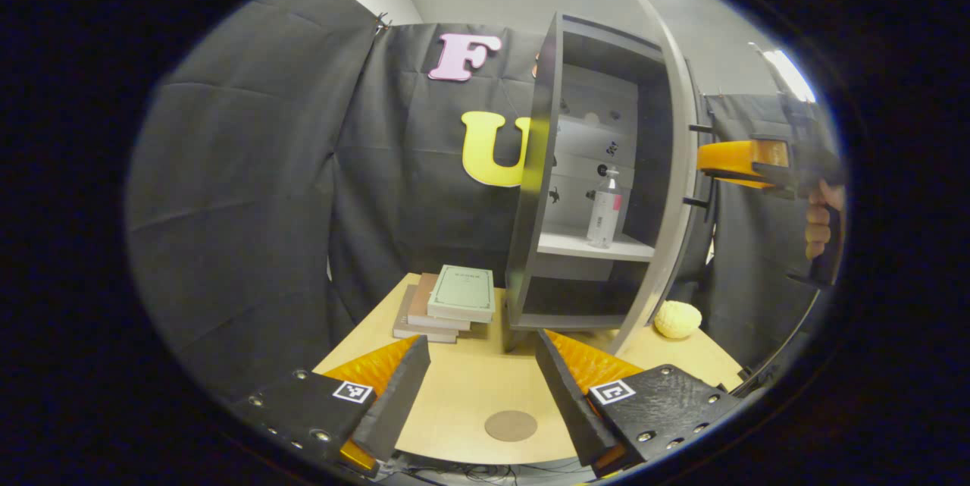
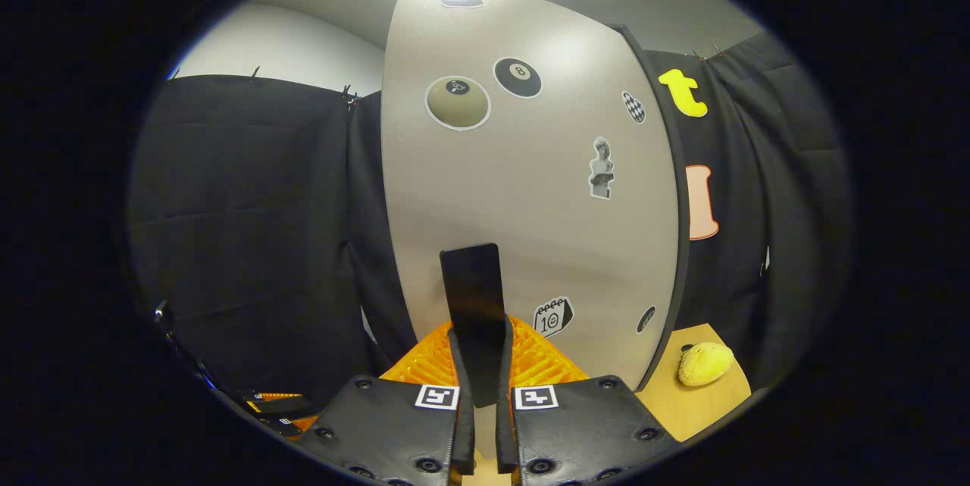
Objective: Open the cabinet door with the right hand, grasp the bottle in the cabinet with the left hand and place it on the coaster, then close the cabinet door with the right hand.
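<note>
Bottle (image 1: 604, 210), clear with a white cap and a pink patch on its label, stands upright on the cabinet's (image 1: 539, 167) white shelf (image 1: 576, 245), toward the shelf's right end and untouched. Its label is too small to read. The cabinet door (image 2: 530, 190) is swung wide open toward the near side, so the first step looks done. Left to do, as I judge it: the grasp, the carry to the coaster and the closing of the door.

The right gripper (image 2: 479, 395) has its two fingers pressed in on the door's black handle (image 2: 474, 304), which runs up between them; in the left gripper view the same orange tool sits at the door's outer face with a hand (image 1: 822, 217) behind it. The left gripper (image 1: 483, 387) hangs near the table's (image 1: 470, 387) front edge with its fingers spread wide and nothing between them, well apart from the bottle. The round brown coaster (image 1: 511, 425) lies bare on the table just ahead of it.

Stickers dot the door's front: a black ball marked 8 (image 2: 517, 77), a calendar sticker marked 10 (image 2: 553, 316), a small bust (image 2: 601, 167). A stack of books (image 1: 449, 304) lies left of the cabinet, and a yellow bumpy ball (image 1: 677, 318) right of the door.
</note>
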Motion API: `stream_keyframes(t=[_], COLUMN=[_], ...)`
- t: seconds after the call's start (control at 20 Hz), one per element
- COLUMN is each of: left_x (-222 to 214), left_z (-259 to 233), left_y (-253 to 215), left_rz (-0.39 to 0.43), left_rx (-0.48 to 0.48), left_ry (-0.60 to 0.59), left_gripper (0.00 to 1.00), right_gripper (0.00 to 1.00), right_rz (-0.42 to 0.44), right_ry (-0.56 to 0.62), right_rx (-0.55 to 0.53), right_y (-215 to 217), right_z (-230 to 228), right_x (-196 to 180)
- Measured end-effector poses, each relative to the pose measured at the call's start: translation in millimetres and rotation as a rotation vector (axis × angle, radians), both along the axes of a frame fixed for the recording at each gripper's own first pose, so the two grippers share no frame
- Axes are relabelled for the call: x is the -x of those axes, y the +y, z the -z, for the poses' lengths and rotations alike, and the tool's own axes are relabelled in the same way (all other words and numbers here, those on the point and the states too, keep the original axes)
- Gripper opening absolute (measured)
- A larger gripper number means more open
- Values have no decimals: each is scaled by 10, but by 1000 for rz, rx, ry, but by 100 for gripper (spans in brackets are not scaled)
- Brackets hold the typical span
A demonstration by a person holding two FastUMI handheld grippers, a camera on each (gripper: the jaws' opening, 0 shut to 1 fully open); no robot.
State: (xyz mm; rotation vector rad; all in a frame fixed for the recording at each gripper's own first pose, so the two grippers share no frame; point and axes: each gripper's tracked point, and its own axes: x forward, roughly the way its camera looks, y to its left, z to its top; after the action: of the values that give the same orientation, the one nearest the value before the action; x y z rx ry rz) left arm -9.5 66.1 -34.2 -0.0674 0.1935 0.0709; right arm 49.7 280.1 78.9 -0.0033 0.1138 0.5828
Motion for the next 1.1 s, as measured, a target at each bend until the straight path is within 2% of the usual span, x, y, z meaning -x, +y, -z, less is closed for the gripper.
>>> stream_keyframes(t=[0.15,0.2,0.4,0.6,0.65,0.8,1.1], left_x=[-26,-34,-80,-79,-79,-48,-14], left_z=[-58,-69,-45,23,24,3,131], left_y=[-210,-287,-692,-1255,-1377,-1732,-2208], left_rz=[-10,-9,9,36,39,47,67], left_rx=[-28,-44,-85,-31,-21,-28,-67], left_ry=[-2,-4,-5,1,-2,-10,8], left_gripper=[88,85,85,88,85,85,85], right_gripper=[13,13,13,13,13,12,12], right_rz=[-32,-41,-64,-69,-67,-58,14], right_ry=[1,-4,0,-7,-11,-14,-23], right_rx=[-8,-4,-6,0,3,4,13], right_y=[-123,-171,-344,-535,-592,-768,-1141], right_z=[-12,-12,-24,-32,-40,-55,-91], right_x=[22,35,59,69,69,71,-18])
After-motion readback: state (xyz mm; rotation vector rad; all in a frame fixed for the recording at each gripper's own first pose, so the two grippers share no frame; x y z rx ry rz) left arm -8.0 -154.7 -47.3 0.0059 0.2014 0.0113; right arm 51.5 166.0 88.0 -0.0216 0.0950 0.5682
